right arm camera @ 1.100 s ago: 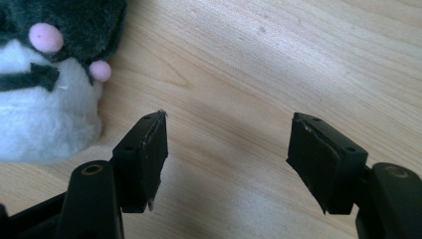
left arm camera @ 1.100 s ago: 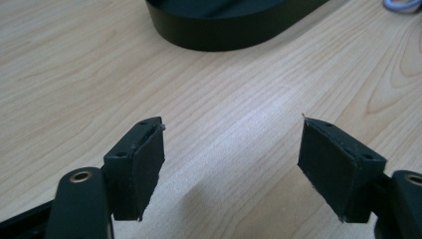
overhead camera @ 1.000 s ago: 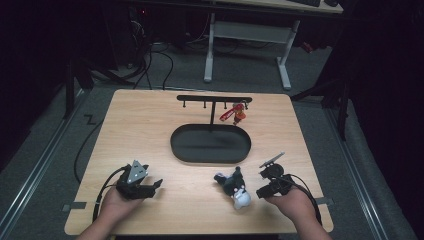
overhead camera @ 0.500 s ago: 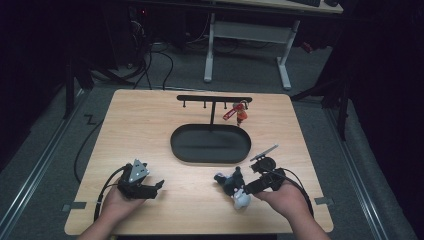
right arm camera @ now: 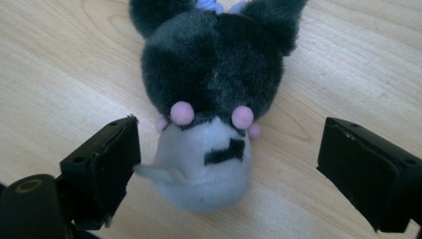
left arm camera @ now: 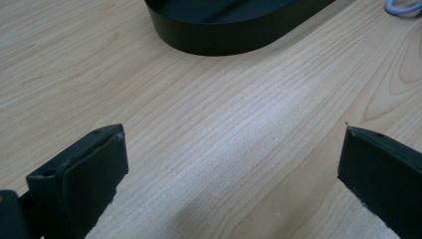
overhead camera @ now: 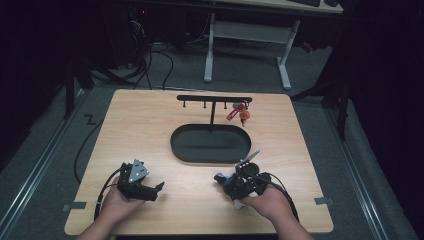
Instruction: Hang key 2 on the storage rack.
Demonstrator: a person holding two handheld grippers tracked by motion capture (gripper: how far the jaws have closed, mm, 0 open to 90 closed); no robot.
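A person sits at a wooden surface (overhead camera: 150, 130) and holds a claw in each hand. The left claw (overhead camera: 150, 189) rests low on the wood near the front left. In the left gripper view its two black jaws are spread wide with only bare wood between them, and the black oval tray (left arm camera: 234, 30) lies a little way ahead.

The right claw (overhead camera: 227, 182) is near the front right. Its jaws are spread wide too, one on each side of a small plush toy (right arm camera: 209, 114). The toy lies on the wood between the jaws. They are close to it, but they are not pinching it. The toy has a dark furry head with two ears, little pink dots and a pale face.

In the high view the tray (overhead camera: 210, 143) sits in the middle of the surface. A thin black rack (overhead camera: 214, 99) with pegs stands behind it. A red thing (overhead camera: 239, 112) hangs from one peg on the right.
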